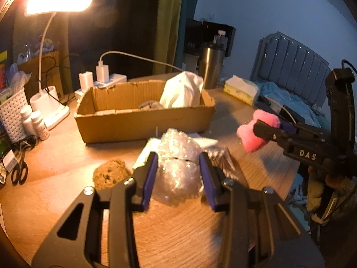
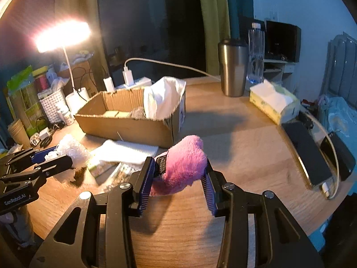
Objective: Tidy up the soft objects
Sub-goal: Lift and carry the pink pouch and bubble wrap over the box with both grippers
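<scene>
Crinkly bubble wrap [image 1: 178, 169] in left tool [image 1: 178, 174]; fluffy pink plush [image 2: 185, 165] in right tool [image 2: 178, 176].

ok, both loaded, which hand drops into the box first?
Probably left. Its bubble wrap sits straight in front of the box; the right's pink plush hangs off past the box's right end.
</scene>
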Demonstrator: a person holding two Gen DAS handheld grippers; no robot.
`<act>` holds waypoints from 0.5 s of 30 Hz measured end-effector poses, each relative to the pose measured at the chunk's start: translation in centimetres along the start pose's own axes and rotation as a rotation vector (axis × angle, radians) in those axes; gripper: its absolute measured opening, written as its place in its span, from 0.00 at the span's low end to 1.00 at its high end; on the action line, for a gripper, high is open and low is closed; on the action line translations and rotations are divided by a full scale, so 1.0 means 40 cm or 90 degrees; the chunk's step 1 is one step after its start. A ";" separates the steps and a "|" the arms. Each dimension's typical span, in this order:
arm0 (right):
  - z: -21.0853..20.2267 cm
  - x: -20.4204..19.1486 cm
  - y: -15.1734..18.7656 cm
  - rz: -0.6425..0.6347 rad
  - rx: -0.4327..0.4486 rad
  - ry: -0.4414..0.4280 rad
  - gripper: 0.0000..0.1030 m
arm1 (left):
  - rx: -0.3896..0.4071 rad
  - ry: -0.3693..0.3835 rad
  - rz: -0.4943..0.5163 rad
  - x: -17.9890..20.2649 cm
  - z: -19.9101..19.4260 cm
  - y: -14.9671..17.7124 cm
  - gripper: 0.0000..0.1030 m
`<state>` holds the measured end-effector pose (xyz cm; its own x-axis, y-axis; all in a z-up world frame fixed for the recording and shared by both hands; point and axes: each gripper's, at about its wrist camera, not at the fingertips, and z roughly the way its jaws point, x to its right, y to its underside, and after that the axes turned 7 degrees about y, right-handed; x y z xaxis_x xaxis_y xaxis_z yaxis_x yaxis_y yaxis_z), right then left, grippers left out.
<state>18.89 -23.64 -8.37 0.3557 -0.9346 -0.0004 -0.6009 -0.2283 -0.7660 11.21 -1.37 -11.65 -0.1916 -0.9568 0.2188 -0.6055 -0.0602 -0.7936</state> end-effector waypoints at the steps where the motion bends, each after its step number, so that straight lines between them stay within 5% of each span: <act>1: -0.003 -0.001 -0.007 0.000 0.004 0.001 0.42 | 0.005 0.000 0.003 0.001 -0.005 -0.004 0.38; 15: -0.012 -0.036 -0.095 -0.017 0.027 -0.001 0.42 | 0.079 -0.001 0.019 -0.036 -0.061 -0.085 0.38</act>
<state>20.33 -21.56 -5.17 0.3721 -0.9280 0.0202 -0.5600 -0.2418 -0.7924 11.66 0.91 -7.88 -0.2077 -0.9590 0.1930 -0.4992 -0.0657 -0.8640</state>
